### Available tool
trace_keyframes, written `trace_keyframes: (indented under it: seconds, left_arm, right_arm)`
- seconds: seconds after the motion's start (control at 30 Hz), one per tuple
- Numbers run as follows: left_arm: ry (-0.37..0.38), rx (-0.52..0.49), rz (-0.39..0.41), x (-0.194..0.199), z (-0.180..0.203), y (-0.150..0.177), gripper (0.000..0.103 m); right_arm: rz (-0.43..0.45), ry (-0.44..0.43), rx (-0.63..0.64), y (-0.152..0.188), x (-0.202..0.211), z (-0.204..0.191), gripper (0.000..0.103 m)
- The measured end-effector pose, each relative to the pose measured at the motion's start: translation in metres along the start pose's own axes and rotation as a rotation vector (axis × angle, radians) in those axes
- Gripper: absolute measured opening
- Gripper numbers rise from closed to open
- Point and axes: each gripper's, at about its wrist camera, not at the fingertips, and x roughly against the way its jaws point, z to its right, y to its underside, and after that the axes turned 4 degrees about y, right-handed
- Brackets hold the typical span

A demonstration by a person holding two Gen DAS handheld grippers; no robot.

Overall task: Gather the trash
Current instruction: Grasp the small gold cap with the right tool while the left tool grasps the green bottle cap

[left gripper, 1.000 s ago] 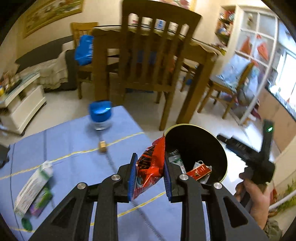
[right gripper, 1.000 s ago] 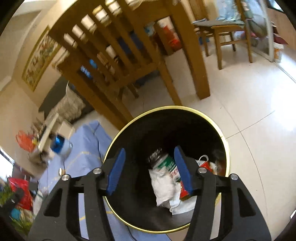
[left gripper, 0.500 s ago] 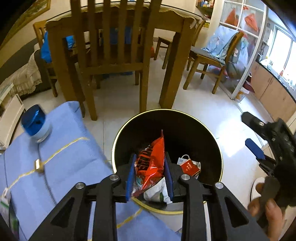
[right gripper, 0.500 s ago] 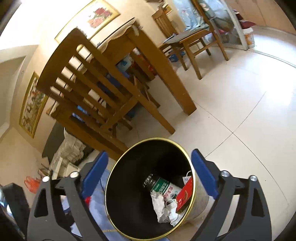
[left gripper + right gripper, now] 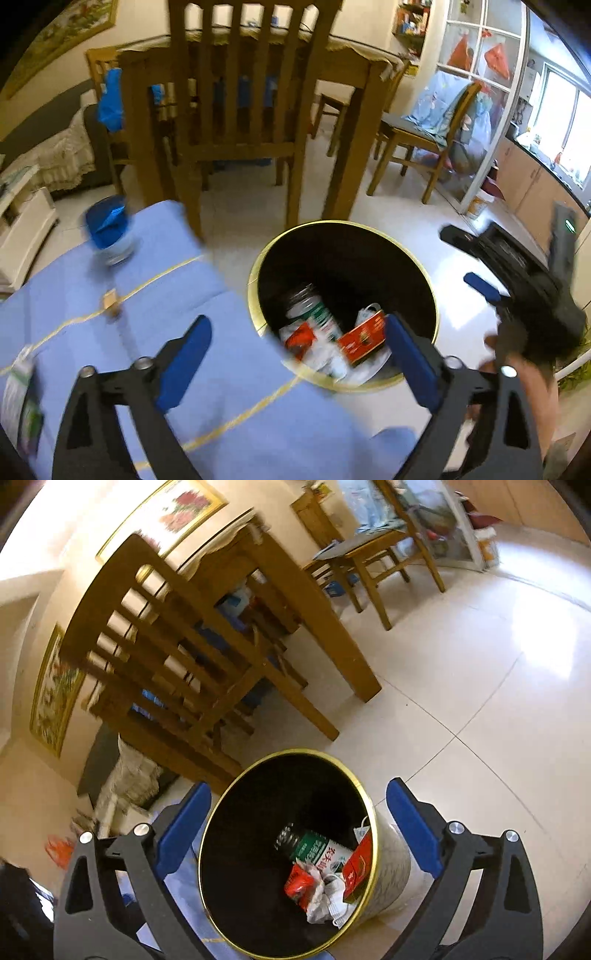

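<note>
A black bin with a gold rim [image 5: 430, 291] [image 5: 373, 812] stands on the floor beside the blue-clothed table [image 5: 155, 280]. Inside lie the red snack wrapper [image 5: 298, 339] [image 5: 300, 883], a green-labelled bottle [image 5: 314, 314] [image 5: 314, 847], a red carton [image 5: 364, 339] [image 5: 357, 867] and white paper. My left gripper [image 5: 297, 363] is open and empty above the bin's near rim. My right gripper [image 5: 297, 834] is open and empty over the bin; it also shows in the left wrist view [image 5: 517, 273]. A green-and-white package [image 5: 18, 398] lies on the table's left edge.
A blue-lidded jar [image 5: 109, 230] and a small tan block [image 5: 110, 300] sit on the table. A wooden chair [image 5: 240, 122] and dining table stand just behind the bin. Another chair [image 5: 424, 136] stands at the right on pale floor tiles [image 5: 480, 701].
My left gripper carried the red wrapper from the table to over the bin, then opened; the wrapper now lies in the bin. My right gripper opened wide and drew back from the bin.
</note>
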Motion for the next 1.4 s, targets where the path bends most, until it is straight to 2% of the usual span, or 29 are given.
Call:
trace_keyframes:
  seconds: [0.13, 0.2, 0.23, 0.27, 0.33, 0.43, 0.57, 0.67, 0.77, 0.9, 0.93, 0.97, 1.03, 1.1, 1.23, 1.4]
  left_arm:
    - [-0.065, 0.025, 0.010, 0.040, -0.031, 0.048, 0.094]
    - [-0.107, 0.071, 0.014, 0.060, -0.054, 0.073, 0.094]
    - [-0.139, 0.107, 0.016, 0.071, -0.069, 0.086, 0.094]
    - [-0.166, 0.148, 0.021, 0.083, -0.085, 0.099, 0.094]
    - [-0.202, 0.207, 0.040, 0.105, -0.109, 0.118, 0.094]
    - [-0.266, 0.253, 0.071, 0.132, -0.140, 0.137, 0.096]
    - [-0.323, 0.312, 0.107, 0.163, -0.176, 0.160, 0.096]
    - [-0.361, 0.362, 0.126, 0.181, -0.202, 0.181, 0.096]
    - [-0.378, 0.405, 0.138, 0.192, -0.221, 0.197, 0.096]
    - [-0.345, 0.480, 0.151, 0.198, -0.244, 0.205, 0.096]
    - [-0.331, 0.495, 0.157, 0.199, -0.247, 0.205, 0.096]
    - [-0.326, 0.501, 0.158, 0.199, -0.248, 0.206, 0.096]
    - [-0.318, 0.507, 0.160, 0.199, -0.249, 0.207, 0.096]
    - [-0.316, 0.503, 0.162, 0.199, -0.247, 0.206, 0.096]
    - [-0.304, 0.491, 0.165, 0.199, -0.244, 0.203, 0.096]
    - [-0.284, 0.457, 0.145, 0.193, -0.246, 0.194, 0.096]
  right_arm:
    - [-0.069, -0.085, 0.159, 0.016, -0.011, -0.041, 0.094]
    - [-0.104, -0.141, 0.313, 0.034, -0.013, -0.077, 0.087]
    - [-0.135, -0.180, 0.418, 0.051, -0.014, -0.104, 0.081]
    - [-0.156, -0.206, 0.471, 0.062, -0.014, -0.118, 0.078]
    - [-0.193, -0.256, 0.610, 0.092, -0.011, -0.158, 0.075]
    - [-0.209, -0.284, 0.777, 0.132, -0.006, -0.211, 0.075]
    - [-0.273, -0.252, 0.882, 0.169, -0.031, -0.267, 0.072]
    - [-0.314, -0.164, 0.947, 0.190, -0.062, -0.298, 0.069]
    - [-0.341, -0.140, 0.973, 0.197, -0.078, -0.311, 0.055]
    - [-0.358, -0.081, 0.961, 0.200, -0.096, -0.325, 0.051]
    - [-0.369, -0.061, 0.950, 0.200, -0.101, -0.327, 0.041]
    - [-0.384, -0.050, 0.942, 0.200, -0.105, -0.327, 0.022]
    - [-0.415, -0.041, 0.940, 0.204, -0.110, -0.326, 0.021]
    - [-0.406, -0.044, 0.973, 0.207, -0.104, -0.324, 0.021]
    - [-0.384, -0.126, 0.953, 0.201, -0.078, -0.310, 0.021]
    - [-0.386, -0.235, 0.876, 0.177, -0.048, -0.271, 0.021]
